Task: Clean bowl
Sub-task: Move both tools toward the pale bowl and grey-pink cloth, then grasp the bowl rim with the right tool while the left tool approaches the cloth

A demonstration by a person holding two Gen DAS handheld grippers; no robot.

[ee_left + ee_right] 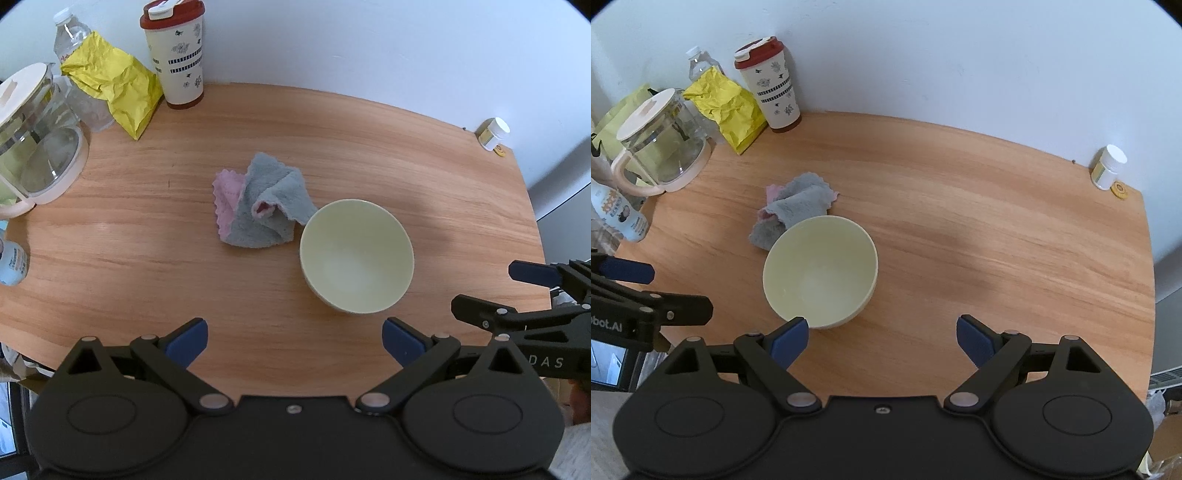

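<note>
A pale yellow-green bowl [356, 256] stands upright and empty on the wooden table [147, 258]; it also shows in the right wrist view [820, 271]. A crumpled grey and pink cloth [260, 205] lies just behind and left of it, touching its rim [792, 210]. My left gripper [293, 343] is open and empty, above the table in front of the bowl. My right gripper [881, 339] is open and empty, its left fingertip [790, 341] just in front of the bowl. Each gripper shows at the edge of the other's view.
At the back left stand a glass jug with a white lid [37, 136], a water bottle [70, 37], a yellow bag [114, 81] and a red-lidded tumbler [177, 55]. A small white jar [493, 133] stands at the back right corner. A small bottle [11, 262] is at the left edge.
</note>
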